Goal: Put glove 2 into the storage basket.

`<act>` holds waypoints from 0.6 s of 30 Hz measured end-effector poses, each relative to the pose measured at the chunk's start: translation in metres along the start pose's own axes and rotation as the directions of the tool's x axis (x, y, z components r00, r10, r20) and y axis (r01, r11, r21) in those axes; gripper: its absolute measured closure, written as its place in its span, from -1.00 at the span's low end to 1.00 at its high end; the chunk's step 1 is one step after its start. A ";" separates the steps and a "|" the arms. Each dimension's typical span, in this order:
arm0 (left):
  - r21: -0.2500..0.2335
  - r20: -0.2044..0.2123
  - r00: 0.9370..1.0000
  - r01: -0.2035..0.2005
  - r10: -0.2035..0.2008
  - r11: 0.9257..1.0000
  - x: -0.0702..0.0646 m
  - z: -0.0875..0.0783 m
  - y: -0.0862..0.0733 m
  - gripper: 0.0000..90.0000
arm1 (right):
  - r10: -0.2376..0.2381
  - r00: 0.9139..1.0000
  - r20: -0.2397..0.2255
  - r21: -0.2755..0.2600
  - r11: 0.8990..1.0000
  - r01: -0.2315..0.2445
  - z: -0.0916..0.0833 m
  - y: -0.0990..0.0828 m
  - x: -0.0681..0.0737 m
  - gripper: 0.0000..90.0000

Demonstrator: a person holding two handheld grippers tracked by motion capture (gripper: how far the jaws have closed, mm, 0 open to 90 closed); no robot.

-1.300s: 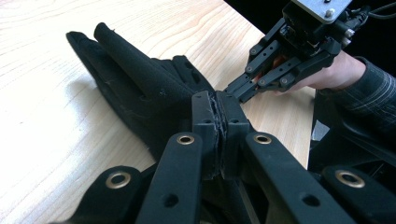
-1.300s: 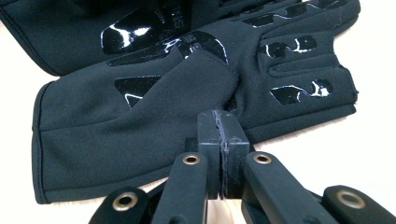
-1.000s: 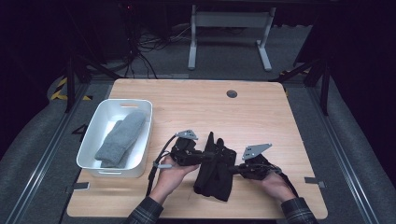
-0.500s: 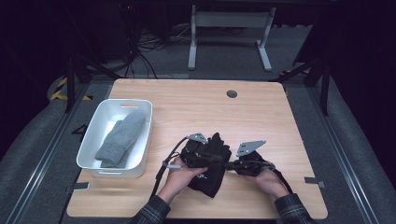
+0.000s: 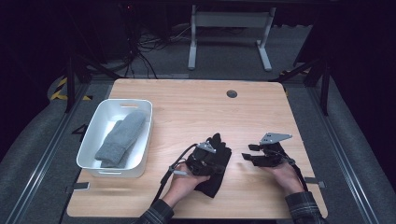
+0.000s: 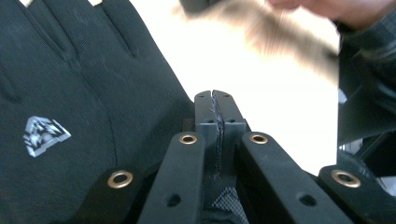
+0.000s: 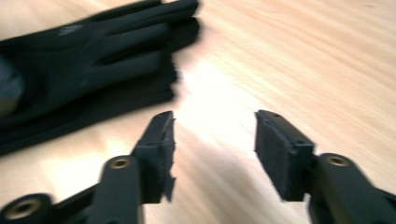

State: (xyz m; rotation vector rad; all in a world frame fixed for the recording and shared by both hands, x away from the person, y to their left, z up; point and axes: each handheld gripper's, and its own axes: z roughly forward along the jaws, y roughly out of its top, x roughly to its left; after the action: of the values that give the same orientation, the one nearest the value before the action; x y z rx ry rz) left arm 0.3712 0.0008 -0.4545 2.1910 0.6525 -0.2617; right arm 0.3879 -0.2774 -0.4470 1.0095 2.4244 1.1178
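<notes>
The high view shows a brightly lit wooden table (image 5: 196,107) ringed by near-black surroundings, while the left gripper view blows that wood out to white glare and the right gripper view smears with motion blur.

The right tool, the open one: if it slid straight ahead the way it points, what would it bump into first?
Probably the black gloves. The right tool points toward them across bare table, its jaws apart with nothing between; its own view puts them slightly off to one side.

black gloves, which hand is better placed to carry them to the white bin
Left. The left gripper sits on the black gloves, shut, nearer the white bin. The right gripper is open, empty, clear of them.
</notes>
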 end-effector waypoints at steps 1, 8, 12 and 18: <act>0.013 -0.008 1.000 -0.004 0.004 1.000 -0.001 0.002 -0.001 1.00 | 0.005 1.000 0.015 -0.003 1.000 -0.005 -0.001 -0.001 -0.002 -0.02; 0.068 -0.048 0.998 -0.036 0.039 0.997 -0.003 -0.004 -0.002 1.00 | 0.029 0.994 0.102 -0.002 1.000 -0.029 -0.001 -0.007 -0.014 -0.23; 0.097 -0.059 0.996 -0.060 0.066 0.994 -0.001 -0.010 -0.005 1.00 | 0.049 0.990 0.130 -0.004 0.999 -0.048 -0.001 -0.008 -0.018 -0.29; 0.120 -0.078 0.995 -0.057 0.067 0.991 0.009 -0.026 -0.012 1.00 | 0.061 0.988 0.140 0.006 0.998 -0.063 0.002 -0.011 -0.022 -0.30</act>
State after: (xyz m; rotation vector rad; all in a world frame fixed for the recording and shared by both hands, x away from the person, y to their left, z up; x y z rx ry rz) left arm 0.3715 0.0298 -0.4490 2.3414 0.6265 -0.1825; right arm 0.3991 -0.2963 -0.4572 1.1345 2.3055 1.0183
